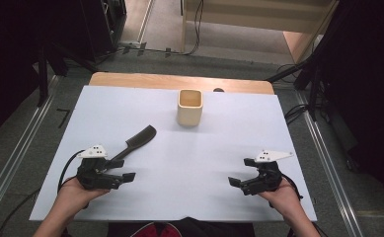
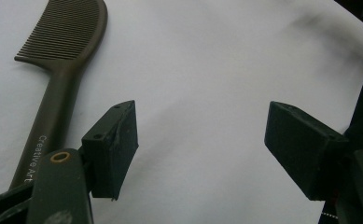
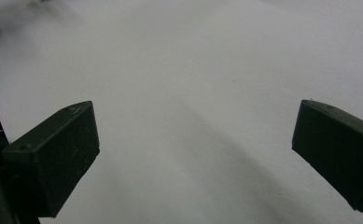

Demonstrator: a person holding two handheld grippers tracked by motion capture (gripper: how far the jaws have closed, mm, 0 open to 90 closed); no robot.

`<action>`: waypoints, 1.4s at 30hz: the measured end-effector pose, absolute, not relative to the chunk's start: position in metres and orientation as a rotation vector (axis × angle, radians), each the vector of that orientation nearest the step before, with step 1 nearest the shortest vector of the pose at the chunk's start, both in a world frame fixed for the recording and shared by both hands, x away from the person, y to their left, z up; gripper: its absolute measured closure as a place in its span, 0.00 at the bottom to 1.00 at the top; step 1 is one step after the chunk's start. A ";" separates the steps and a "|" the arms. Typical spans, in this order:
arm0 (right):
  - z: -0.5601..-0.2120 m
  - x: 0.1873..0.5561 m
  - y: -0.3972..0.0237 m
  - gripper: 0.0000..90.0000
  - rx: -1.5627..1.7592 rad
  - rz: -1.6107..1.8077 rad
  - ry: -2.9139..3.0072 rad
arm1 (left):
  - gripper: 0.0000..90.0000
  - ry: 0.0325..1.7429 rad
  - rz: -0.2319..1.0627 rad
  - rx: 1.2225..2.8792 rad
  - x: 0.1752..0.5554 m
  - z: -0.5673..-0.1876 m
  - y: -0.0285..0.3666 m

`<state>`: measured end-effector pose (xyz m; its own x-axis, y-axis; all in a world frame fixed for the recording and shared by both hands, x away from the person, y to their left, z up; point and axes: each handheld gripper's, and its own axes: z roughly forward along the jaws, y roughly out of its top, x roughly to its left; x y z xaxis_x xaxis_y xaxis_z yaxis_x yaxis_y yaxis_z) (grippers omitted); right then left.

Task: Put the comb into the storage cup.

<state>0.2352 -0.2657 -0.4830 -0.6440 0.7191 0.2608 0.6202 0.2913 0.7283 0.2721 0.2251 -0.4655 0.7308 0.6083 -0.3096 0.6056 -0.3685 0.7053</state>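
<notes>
left gripper [image 1: 122, 169] fingers apart beside comb [image 1: 139, 138]; right gripper [image 1: 242, 172] fingers apart.

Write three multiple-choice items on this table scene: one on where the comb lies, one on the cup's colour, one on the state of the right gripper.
1. Where does the comb lie?
A. Inside the cup
B. On the white sheet, just beyond the left gripper
C. Between the right gripper's jaws

2. What colour is the cup?
A. Cream
B. Red
C. Blue

3. How does the right gripper stand?
A. Shut on the comb
B. Shut on nothing
C. Open, with nothing between its jaws

Answers:
1 B: in the high view the comb rests flat on the white sheet, its handle running toward the left gripper.
2 A: the square cup is pale cream, and stands upright at the far side.
3 C: in the right gripper view the jaws stand wide apart over bare sheet.
</notes>
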 end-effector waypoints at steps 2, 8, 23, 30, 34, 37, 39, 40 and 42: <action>-0.483 0.236 -0.266 0.00 1.267 1.285 2.428 | 0.30 0.919 0.006 2.068 0.273 -0.465 0.225; -0.485 0.239 -0.268 0.00 1.272 1.295 2.429 | 0.30 0.919 0.002 2.073 0.274 -0.466 0.224; -0.484 0.237 -0.265 0.00 1.244 1.307 2.444 | 0.31 0.909 0.015 2.087 0.273 -0.466 0.228; -0.485 0.238 -0.266 0.00 1.244 1.313 2.441 | 0.31 0.889 0.015 2.093 0.273 -0.465 0.227; -0.485 0.239 -0.267 0.00 1.247 1.313 2.439 | 0.31 0.898 0.019 2.095 0.273 -0.466 0.227; -0.485 0.239 -0.267 0.00 1.248 1.312 2.442 | 0.31 0.895 0.017 2.098 0.274 -0.466 0.229; -0.485 0.239 -0.267 0.00 1.246 1.312 2.441 | 0.31 0.894 0.018 2.100 0.274 -0.466 0.229; -0.485 0.239 -0.266 0.00 1.246 1.309 2.435 | 0.31 0.893 0.018 2.101 0.274 -0.466 0.229; -0.485 0.238 -0.267 0.00 1.251 1.298 2.434 | 0.31 0.894 0.022 2.101 0.274 -0.465 0.228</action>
